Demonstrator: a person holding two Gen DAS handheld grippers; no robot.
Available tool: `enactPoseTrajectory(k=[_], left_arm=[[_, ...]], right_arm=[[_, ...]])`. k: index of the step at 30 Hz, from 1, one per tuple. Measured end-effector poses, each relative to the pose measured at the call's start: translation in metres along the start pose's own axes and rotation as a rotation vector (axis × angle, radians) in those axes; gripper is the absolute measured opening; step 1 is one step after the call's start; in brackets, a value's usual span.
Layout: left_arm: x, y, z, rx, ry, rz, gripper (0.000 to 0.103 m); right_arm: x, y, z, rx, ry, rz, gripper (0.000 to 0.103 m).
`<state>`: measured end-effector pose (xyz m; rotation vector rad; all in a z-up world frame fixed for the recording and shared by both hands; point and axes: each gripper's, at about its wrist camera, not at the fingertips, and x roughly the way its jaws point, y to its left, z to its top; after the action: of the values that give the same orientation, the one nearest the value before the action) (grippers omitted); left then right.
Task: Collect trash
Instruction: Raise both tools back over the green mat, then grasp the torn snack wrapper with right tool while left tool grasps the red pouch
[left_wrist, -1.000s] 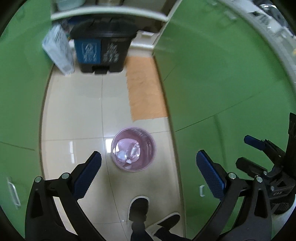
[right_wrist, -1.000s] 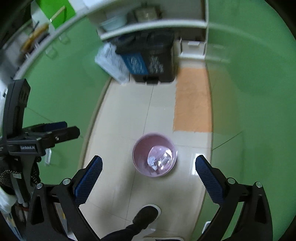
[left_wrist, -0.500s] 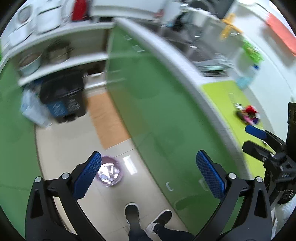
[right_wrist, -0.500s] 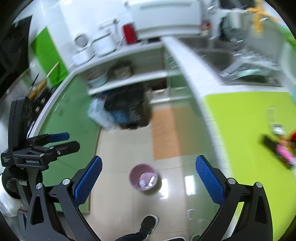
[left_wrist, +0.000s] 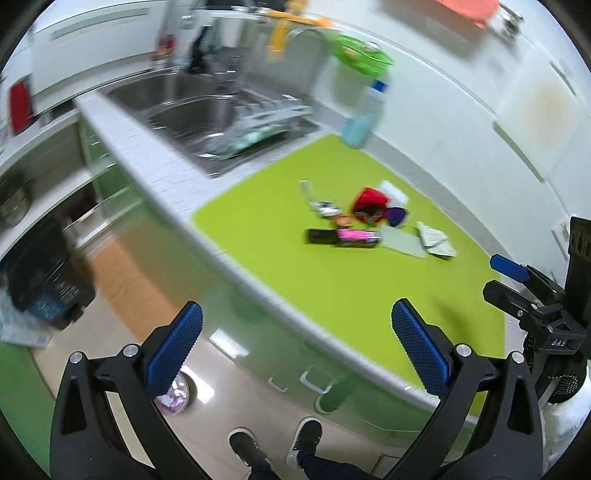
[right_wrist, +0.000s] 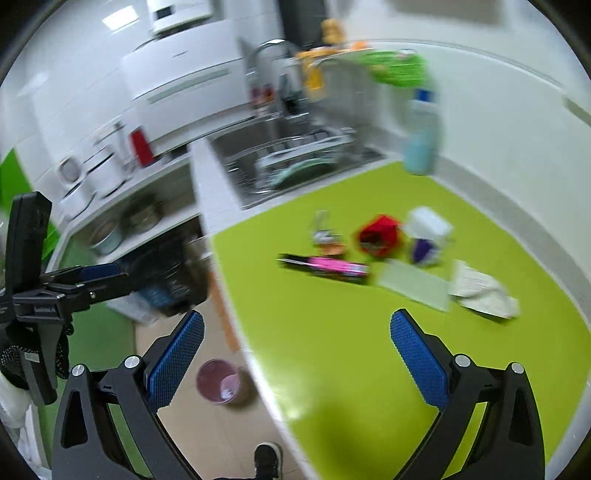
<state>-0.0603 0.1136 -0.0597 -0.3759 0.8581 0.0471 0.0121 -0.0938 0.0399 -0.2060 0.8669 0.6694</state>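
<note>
Trash lies in a cluster on the lime-green counter mat (left_wrist: 295, 266) (right_wrist: 332, 332): a red wrapper (left_wrist: 369, 205) (right_wrist: 378, 234), a black-and-pink packet (left_wrist: 341, 237) (right_wrist: 325, 266), a pale green sheet (left_wrist: 402, 240) (right_wrist: 413, 284), crumpled white paper (left_wrist: 436, 238) (right_wrist: 484, 291) and a purple-and-white piece (left_wrist: 397, 216) (right_wrist: 424, 240). A pink bin (left_wrist: 171, 398) (right_wrist: 219, 382) with scraps inside stands on the floor. My left gripper (left_wrist: 295, 350) and right gripper (right_wrist: 295, 354) both hang open and empty, short of the trash.
A steel sink (left_wrist: 192, 110) (right_wrist: 280, 155) with a drying rack lies beyond the mat, and a blue-capped bottle (left_wrist: 364, 114) (right_wrist: 423, 136) stands at the back wall. A dark pedal bin (left_wrist: 44, 284) (right_wrist: 166, 273) stands on the floor. A person's shoes (left_wrist: 273, 443) are below.
Both views have swung up from the floor and pink bin to the countertop, so the trash pile now sits ahead. Both grippers stay open and empty.
</note>
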Motion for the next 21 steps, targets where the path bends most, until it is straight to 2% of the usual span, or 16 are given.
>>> enactPoseTrajectory(k=[5, 12, 16, 21], left_arm=[[0.030, -0.055, 0.015, 0.081, 0.030, -0.050, 0.100], [0.071, -0.107, 0.030, 0.137, 0.098, -0.063, 0.100], [0.089, -0.118, 0.041, 0.128, 0.119, -0.057, 0.100], [0.108, -0.121, 0.053, 0.108, 0.131, -0.040, 0.100]], right_arm=[[-0.016, -0.062, -0.007, 0.068, -0.007, -0.073, 0.097], [-0.005, -0.115, -0.002, 0.067, 0.038, -0.101, 0.097], [0.020, -0.145, 0.006, 0.043, 0.082, -0.110, 0.097], [0.072, -0.178, 0.014, -0.096, 0.186, -0.115, 0.097]])
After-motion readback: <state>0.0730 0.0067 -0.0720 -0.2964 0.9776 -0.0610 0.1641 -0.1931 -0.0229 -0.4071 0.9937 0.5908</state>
